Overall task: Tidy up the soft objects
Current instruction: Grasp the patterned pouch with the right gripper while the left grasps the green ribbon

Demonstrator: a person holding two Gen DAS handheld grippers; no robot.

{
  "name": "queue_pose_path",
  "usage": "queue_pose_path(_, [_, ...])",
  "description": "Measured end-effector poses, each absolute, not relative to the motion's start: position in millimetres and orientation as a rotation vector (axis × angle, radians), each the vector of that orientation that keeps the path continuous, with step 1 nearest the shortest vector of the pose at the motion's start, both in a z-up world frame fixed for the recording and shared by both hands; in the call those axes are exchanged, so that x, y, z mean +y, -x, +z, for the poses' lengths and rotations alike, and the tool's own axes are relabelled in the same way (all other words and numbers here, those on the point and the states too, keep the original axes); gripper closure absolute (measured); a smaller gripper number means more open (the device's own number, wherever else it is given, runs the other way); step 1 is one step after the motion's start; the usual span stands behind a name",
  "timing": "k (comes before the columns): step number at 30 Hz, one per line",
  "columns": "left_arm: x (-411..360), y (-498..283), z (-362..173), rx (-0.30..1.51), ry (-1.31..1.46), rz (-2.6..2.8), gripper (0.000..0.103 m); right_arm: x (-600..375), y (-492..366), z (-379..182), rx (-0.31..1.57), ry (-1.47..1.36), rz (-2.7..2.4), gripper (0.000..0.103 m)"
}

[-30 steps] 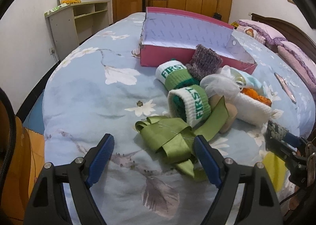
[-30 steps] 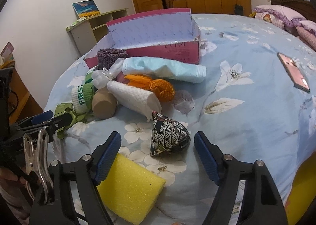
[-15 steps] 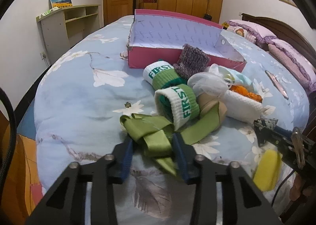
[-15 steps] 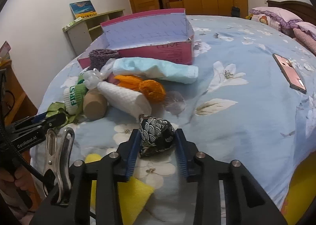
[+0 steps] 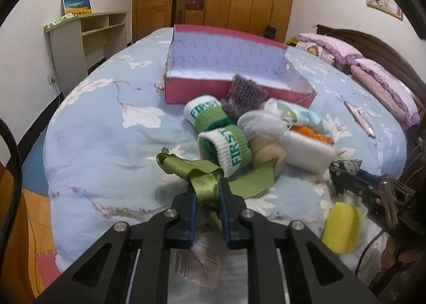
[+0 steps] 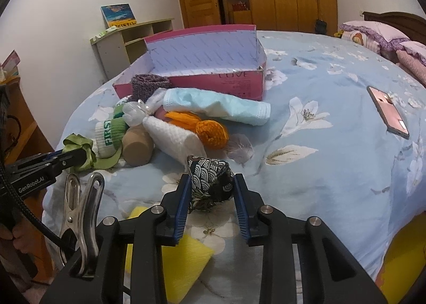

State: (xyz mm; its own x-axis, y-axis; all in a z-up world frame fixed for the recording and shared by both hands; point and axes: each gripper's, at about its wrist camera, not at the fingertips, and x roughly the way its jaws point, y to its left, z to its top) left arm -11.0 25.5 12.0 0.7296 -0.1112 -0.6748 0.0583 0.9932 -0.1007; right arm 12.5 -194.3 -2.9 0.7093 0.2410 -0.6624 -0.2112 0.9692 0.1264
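Bedspread underfoot, the pink box (image 5: 229, 64) lies straight ahead of both grippers' fingers (ribbon side nearer): left gripper (image 5: 207, 192) pinches the green ribbon (image 5: 191, 168), right gripper (image 6: 211, 192) clamps the patterned pouch (image 6: 210, 181)

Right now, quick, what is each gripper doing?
Left gripper: shut on the shiny green satin ribbon.
Right gripper: shut on the black-and-white wave-patterned fabric pouch.
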Motion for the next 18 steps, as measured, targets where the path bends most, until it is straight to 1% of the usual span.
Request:
queue_pose_path(5, [26.5,17.4,24.6,0.707,0.069,-0.101,0.092,-192.5,-8.2,3.8,0.715,-0.037,0.259,0.07])
queue_pose_path(18, [25.0,21.1,49.3,0.634,0.06,-0.125,0.096,-191.0,-2.0,31.2,0.637,-0.014,0.278,0.07])
